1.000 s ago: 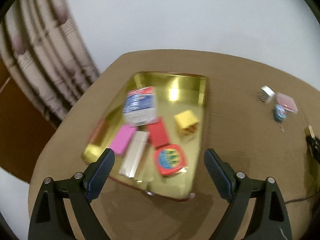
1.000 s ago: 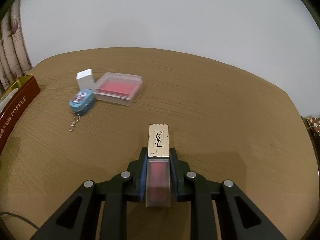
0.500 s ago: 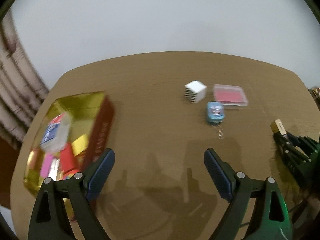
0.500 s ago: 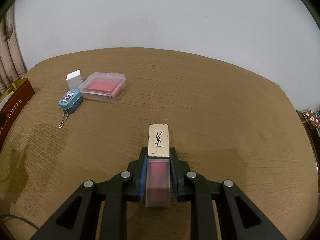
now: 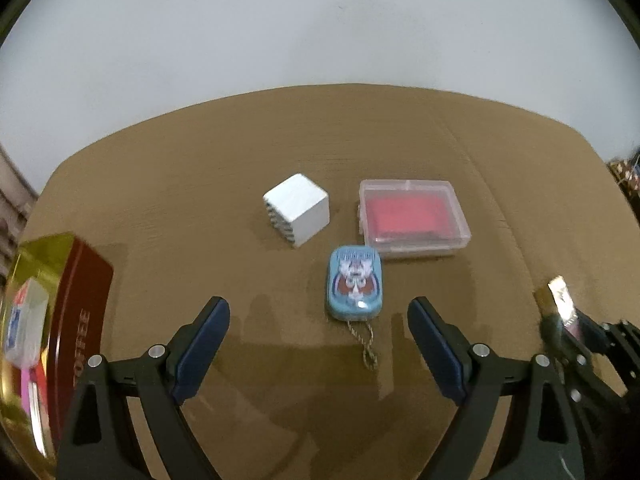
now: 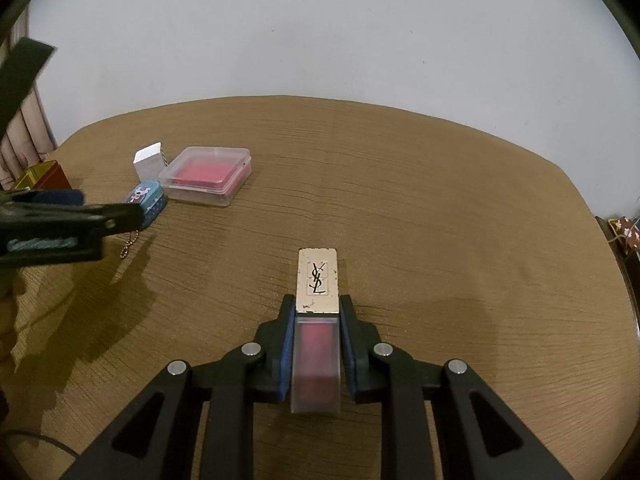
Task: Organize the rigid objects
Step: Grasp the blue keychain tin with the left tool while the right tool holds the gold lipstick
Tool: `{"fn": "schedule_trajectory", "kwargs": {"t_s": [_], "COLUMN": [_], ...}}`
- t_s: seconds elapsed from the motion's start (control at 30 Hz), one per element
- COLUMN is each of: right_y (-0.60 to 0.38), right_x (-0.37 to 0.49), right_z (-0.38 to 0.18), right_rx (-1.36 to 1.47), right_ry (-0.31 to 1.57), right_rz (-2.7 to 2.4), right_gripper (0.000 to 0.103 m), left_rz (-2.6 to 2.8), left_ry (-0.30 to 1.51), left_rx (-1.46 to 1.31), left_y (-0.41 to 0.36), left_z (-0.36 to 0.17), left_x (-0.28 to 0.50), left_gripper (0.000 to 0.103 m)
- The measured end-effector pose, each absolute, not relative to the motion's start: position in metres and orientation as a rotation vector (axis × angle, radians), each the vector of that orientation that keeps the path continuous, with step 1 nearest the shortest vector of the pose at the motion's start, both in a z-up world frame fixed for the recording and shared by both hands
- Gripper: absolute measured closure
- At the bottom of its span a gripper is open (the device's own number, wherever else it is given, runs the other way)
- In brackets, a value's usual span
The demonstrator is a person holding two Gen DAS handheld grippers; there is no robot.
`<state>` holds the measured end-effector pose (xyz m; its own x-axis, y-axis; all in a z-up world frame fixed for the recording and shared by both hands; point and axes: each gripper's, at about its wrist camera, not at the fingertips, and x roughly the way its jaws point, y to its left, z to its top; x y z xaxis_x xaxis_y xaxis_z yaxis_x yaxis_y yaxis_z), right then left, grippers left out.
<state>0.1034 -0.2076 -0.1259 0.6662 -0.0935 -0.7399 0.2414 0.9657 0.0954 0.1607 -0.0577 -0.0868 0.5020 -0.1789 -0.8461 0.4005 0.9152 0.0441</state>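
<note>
the round-edged brown table (image 6: pixel 400 184), wood-grained and matte, runs up to a plain pale wall (image 6: pixel 320 32); its right half and far side lie bare, with broad room around the right gripper. at the left edge sits the gold-lined, dark red toffee tin (image 5: pixel 86 300), its rim just left of the left gripper (image 5: pixel 318 334), with small packets inside, blurred. the left gripper hangs above the table with its blue-padded jaws spread wide and nothing between them; the small things lie just ahead of it. largest of these is the clear plastic box (image 5: pixel 414 218), flat and rectangular with a red pad inside. just beside it, apart, stands the white cube (image 5: pixel 297 209), ribbed on one face. nearest the open jaws is the blue oval tin (image 5: pixel 355 282), glossy, printed with a face, its bead chain trailing toward the gripper. well apart to the right, the right gripper (image 6: pixel 316 344) is clamped on the lipstick tube (image 6: pixel 317 320), a square bar with a worn gold cap pointing forward and a frosted red body between the pads.
</note>
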Motion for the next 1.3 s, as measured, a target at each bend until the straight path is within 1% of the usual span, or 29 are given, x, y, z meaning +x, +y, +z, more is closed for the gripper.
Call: {"fn": "schedule_trajectory", "kwargs": {"t_s": [0.13,0.17,0.2,0.23,0.3,0.37,0.4,0.43,0.47,0.5,0.57,0.83,1.3], "right_y": [-0.212,-0.213,-0.215,-0.216,-0.217,-0.218,-0.218,-0.218,-0.219,-0.219,-0.220,-0.219,-0.218], "right_x": [0.102,0.101,0.101,0.100,0.100,0.099,0.099,0.099,0.099,0.099,0.098,0.098,0.100], "right_z": [-0.125,-0.125,-0.125,-0.125,-0.125,-0.125,-0.125,-0.125,-0.125,-0.124,-0.124,-0.125,-0.126], "right_rx": [0.203,0.206,0.208,0.209,0.208,0.208,0.208,0.208,0.207,0.206,0.204,0.195,0.189], "right_ry": [0.819,0.819,0.819,0.819,0.820,0.820,0.820,0.820,0.821,0.821,0.822,0.824,0.826], "right_rz": [-0.185,-0.183,-0.182,-0.182,-0.182,-0.182,-0.182,-0.182,-0.183,-0.183,-0.184,-0.187,-0.190], "right_gripper": [0.082,0.082,0.082,0.082,0.082,0.082,0.082,0.082,0.082,0.082,0.082,0.082,0.082], "left_rz": [-0.369,-0.363,-0.354,-0.351,-0.361,-0.361,-0.368,-0.376,-0.379,-0.384,-0.397,-0.395,-0.355], "left_ry": [1.001,1.005,1.005,1.014,1.017,1.009,0.998,0.988,0.977,0.972,0.968,0.963,0.971], "left_rx": [0.238,0.232,0.226,0.218,0.188,0.175,0.176,0.177,0.184,0.189,0.195,0.190,0.172], "left_y": [-0.059,-0.058,-0.056,-0.054,-0.048,-0.041,-0.040,-0.040,-0.039,-0.040,-0.040,-0.023,-0.023], "left_z": [-0.094,-0.096,-0.098,-0.101,-0.103,-0.104,-0.104,-0.104,-0.104,-0.105,-0.104,-0.105,-0.103], "left_x": [0.170,0.172,0.173,0.175,0.176,0.176,0.174,0.172,0.170,0.171,0.169,0.166,0.172], "left_gripper": [0.016,0.019,0.024,0.034,0.037,0.042,0.046,0.056,0.063,0.066,0.075,0.075,0.075]}}
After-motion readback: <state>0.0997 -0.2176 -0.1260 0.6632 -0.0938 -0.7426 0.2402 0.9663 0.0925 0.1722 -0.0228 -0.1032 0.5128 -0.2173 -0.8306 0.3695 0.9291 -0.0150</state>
